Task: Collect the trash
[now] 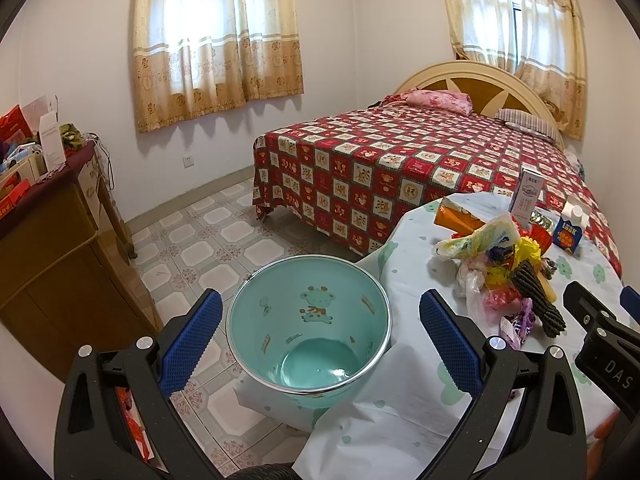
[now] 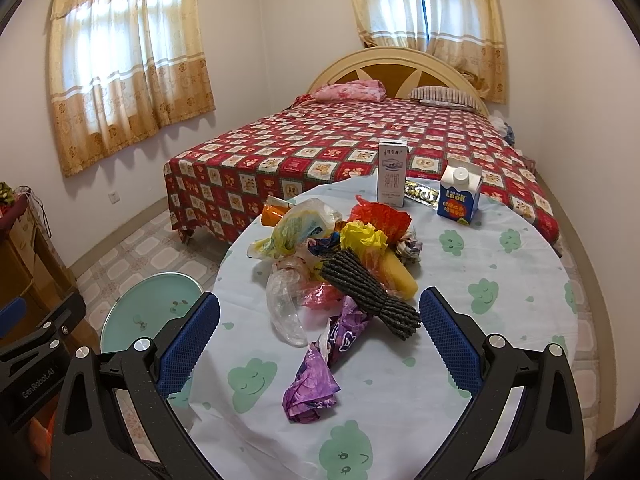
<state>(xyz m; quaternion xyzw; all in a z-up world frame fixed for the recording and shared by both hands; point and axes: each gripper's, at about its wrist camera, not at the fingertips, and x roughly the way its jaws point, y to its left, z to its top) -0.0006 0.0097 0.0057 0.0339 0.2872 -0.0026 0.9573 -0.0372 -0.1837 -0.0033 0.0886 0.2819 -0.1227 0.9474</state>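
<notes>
While both grippers are hovering w/ jaws spread wide & nothing between them, the trash pile (image 2: 340, 256) is sitting near the middle of the round table (image 2: 500, 320), which is wearing a pale cloth w/ green cloud faces. L gripper (image 1: 320, 340) is pointing at a teal bin (image 1: 308, 328) w/ a cartoon print inside; the bin is standing on the tiled floor just beside the table edge, w/ the cloth draping against its rim, & its inside is looking bare. R gripper (image 2: 320, 340) is hanging over the table, facing the pile: a purple wrapper (image 2: 316, 376) is lying nearest, just in front of a dark corded bundle (image 2: 372, 296), w/ clear plastic (image 2: 284, 304), yellow bags (image 2: 360, 240), a red bag (image 2: 380, 216) & an orange packet (image 2: 274, 214) crowding behind, all touching or overlapping. Farther back a white carton (image 2: 392, 174) & a blue carton (image 2: 458, 196) are standing upright, apart from the pile, w/ a foil strip (image 2: 420, 192) lying between them. A bed (image 2: 340, 148) w/ a red checked cover is filling the bkgd.
</notes>
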